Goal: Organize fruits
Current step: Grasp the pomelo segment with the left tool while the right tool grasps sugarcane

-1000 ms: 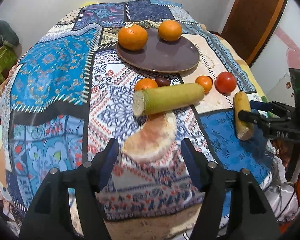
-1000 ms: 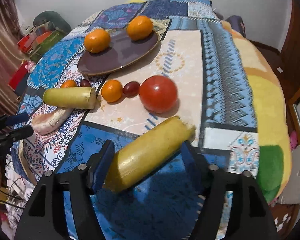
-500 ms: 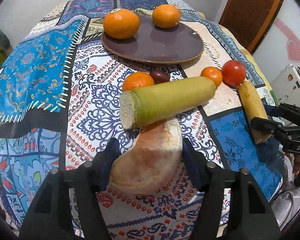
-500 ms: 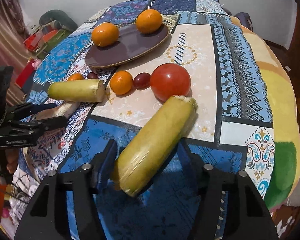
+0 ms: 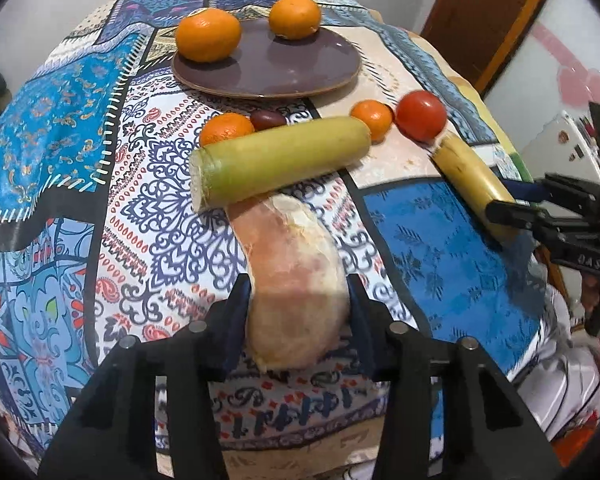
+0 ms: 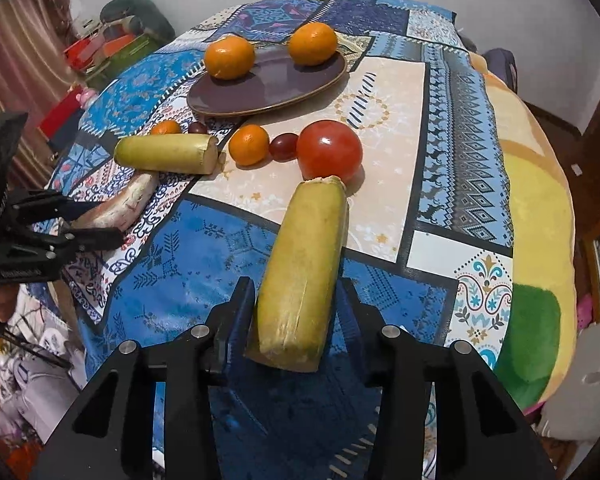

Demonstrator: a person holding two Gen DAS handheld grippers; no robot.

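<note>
While lying lengthwise, pointing far: pale curved fruit (image 5: 296, 280) being pinched by left gripper (image 5: 298, 304), yellow cob (image 6: 304, 272) (leaning right) being bracketed by right gripper (image 6: 296, 312), contact unclear.

light: bright, even indoor | shadows: soft, short under fruit | glare: sheen on tomato (image 6: 329, 147) | focus: centre sharp | edges: strong fisheye bending, dark vignette corners

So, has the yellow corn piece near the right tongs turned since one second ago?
Yes. The yellow corn piece has swung: its far end now points at the tomato and nearly touches it, having lain slanted below it before.
</note>
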